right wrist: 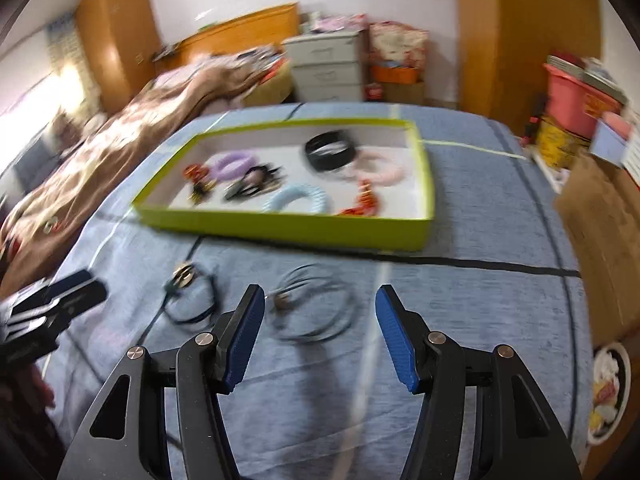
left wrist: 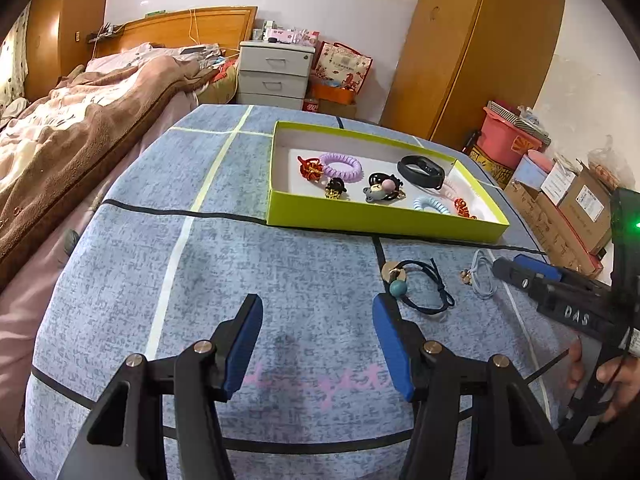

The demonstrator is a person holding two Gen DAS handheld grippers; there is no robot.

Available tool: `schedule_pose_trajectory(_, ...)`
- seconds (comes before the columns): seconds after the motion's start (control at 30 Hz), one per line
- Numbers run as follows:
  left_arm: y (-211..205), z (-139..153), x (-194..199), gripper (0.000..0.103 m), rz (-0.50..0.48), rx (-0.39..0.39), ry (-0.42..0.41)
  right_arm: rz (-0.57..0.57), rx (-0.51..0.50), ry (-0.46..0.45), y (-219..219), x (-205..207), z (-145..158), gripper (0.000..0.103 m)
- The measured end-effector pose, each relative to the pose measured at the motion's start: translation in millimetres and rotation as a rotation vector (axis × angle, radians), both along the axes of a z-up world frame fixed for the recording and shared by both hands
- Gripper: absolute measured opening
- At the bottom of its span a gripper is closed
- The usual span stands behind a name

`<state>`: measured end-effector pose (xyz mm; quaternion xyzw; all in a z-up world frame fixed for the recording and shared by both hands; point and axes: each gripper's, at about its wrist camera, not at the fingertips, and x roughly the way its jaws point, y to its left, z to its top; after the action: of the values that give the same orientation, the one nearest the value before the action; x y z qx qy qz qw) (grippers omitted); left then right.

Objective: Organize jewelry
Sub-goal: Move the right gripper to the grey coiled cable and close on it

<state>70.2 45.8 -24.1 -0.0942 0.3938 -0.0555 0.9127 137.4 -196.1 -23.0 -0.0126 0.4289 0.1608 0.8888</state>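
A yellow-green box (left wrist: pixel 380 222) (right wrist: pixel 280 226) on the blue cloth holds several hair ties, a black band (left wrist: pixel 421 171) (right wrist: pixel 330 151) and small ornaments. In front of it lie a dark cord bracelet with a teal bead (left wrist: pixel 420 284) (right wrist: pixel 191 298) and a pale thin cord loop with a small charm (left wrist: pixel 482 274) (right wrist: pixel 312 308). My left gripper (left wrist: pixel 318 320) is open and empty, just left of the bead bracelet. My right gripper (right wrist: pixel 320 312) is open and empty above the pale loop; it also shows in the left wrist view (left wrist: pixel 532 272). The right wrist view is blurred.
A bed with a brown blanket (left wrist: pixel 80 128) borders the cloth on the left. Cardboard boxes (left wrist: pixel 568 208) and a pink bin (left wrist: pixel 508 136) stand along the right edge. A white drawer unit (left wrist: pixel 274 74) is behind.
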Motion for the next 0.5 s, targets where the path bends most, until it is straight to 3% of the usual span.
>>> schedule_pose_trajectory(0.33,3.4,-3.0,0.3,0.059,-0.012,-0.025,0.018,0.069,-0.079,0.049,30.7,9.0,-17.4,0.058)
schedule_pose_trajectory(0.5,0.4,-2.0,2.2,0.059,-0.027,-0.022,0.014,0.061,-0.108,0.041,30.8,9.4,-19.5,0.040)
